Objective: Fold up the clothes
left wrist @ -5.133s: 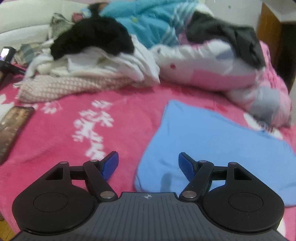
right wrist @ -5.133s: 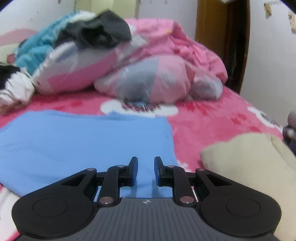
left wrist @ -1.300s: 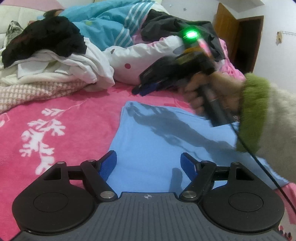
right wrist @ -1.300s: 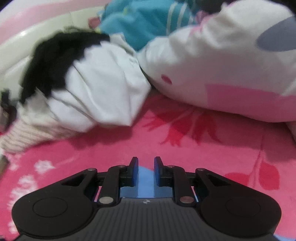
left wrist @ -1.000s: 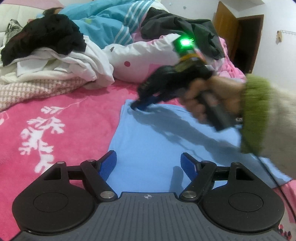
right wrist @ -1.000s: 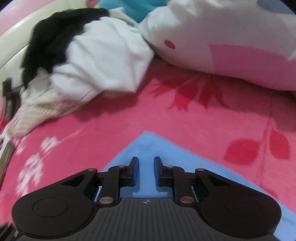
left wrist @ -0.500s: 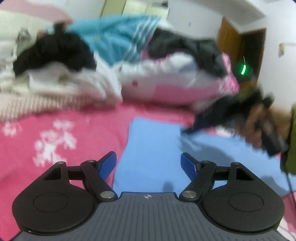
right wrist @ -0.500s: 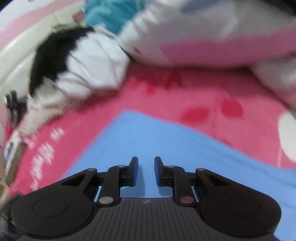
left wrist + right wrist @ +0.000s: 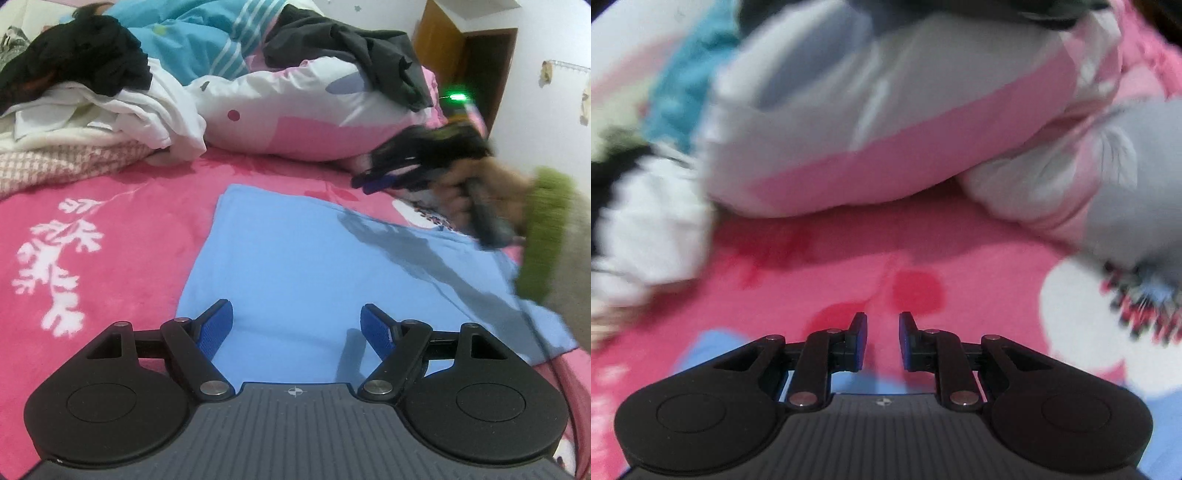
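Flat on the pink bed (image 9: 122, 229) lies the folded blue garment (image 9: 295, 266).
Left claw (image 9: 296, 323) hovers over its near edge, jaws spread wide and empty; right claw (image 9: 883, 341), blurred, hangs above its far edge, jaws narrowly parted, pinching nothing, facing the pink-and-white quilt (image 9: 886, 122).

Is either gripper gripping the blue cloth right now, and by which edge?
No. The left gripper is open over the blue cloth; the right gripper holds nothing.
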Motion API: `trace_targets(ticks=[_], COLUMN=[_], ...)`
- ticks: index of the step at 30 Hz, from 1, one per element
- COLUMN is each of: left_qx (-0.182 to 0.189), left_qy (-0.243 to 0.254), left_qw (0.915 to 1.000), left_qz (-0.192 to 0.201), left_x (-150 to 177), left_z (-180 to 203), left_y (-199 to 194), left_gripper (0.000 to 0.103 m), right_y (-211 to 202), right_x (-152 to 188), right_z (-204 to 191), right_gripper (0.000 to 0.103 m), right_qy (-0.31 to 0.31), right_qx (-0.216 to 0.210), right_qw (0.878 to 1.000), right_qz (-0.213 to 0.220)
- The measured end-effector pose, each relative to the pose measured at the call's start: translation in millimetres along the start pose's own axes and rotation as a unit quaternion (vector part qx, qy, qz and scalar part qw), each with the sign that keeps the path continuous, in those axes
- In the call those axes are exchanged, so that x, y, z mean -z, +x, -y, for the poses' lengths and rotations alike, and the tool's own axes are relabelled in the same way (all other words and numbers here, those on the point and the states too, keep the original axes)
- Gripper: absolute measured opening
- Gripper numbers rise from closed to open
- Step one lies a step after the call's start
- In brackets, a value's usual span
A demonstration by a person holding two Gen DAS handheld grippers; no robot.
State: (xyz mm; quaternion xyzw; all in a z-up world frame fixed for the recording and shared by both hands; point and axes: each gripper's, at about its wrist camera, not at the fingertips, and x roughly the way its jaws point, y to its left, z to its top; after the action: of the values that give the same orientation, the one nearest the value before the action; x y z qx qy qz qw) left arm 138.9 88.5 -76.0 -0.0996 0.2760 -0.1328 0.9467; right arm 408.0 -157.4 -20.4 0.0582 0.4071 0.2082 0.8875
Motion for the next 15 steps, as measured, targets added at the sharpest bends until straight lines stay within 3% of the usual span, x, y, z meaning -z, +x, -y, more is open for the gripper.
trace_targets(ticks=[3,4,7,9,11,13,15], left_qx=[-0.007,-0.009,-0.014,-0.015,-0.014,-0.014,-0.015], left_qy=[0.006,0.008,0.015,0.016,0.014,0.014,0.015], left_qw=[0.9999,0.9999,0.9998,0.9998,0.9998,0.9998,0.9998], left_qz=[-0.003,-0.004,-0.004,-0.003,-0.002,-0.003,-0.004], left_x=[-1,-1,0,0,1,1,1], left_z=[3,3,5,5,4,4,5], left_y=[2,2,4,3,4,4,4], left_gripper=[0.077,0.077,0.077,0.077,0.077,0.077,0.077], right_y=[-21,-24,-9,7,11,6,-11], right_x=[24,31,36,25,11,4,8], right_z=[2,3,13,32,50,52,54], right_gripper=[0.02,0.021,0.021,0.016,0.018,0.02,0.02], right_qy=[-0.024,-0.033,-0.046,-0.014,0.033,0.025,0.014], right_qx=[-0.083,-0.093,-0.022,0.018,0.031,0.098,0.091], right_qw=[0.994,0.992,0.995,0.998,0.999,0.995,0.996], right_qz=[-0.062,-0.079,-0.087,-0.064,-0.028,-0.003,0.001])
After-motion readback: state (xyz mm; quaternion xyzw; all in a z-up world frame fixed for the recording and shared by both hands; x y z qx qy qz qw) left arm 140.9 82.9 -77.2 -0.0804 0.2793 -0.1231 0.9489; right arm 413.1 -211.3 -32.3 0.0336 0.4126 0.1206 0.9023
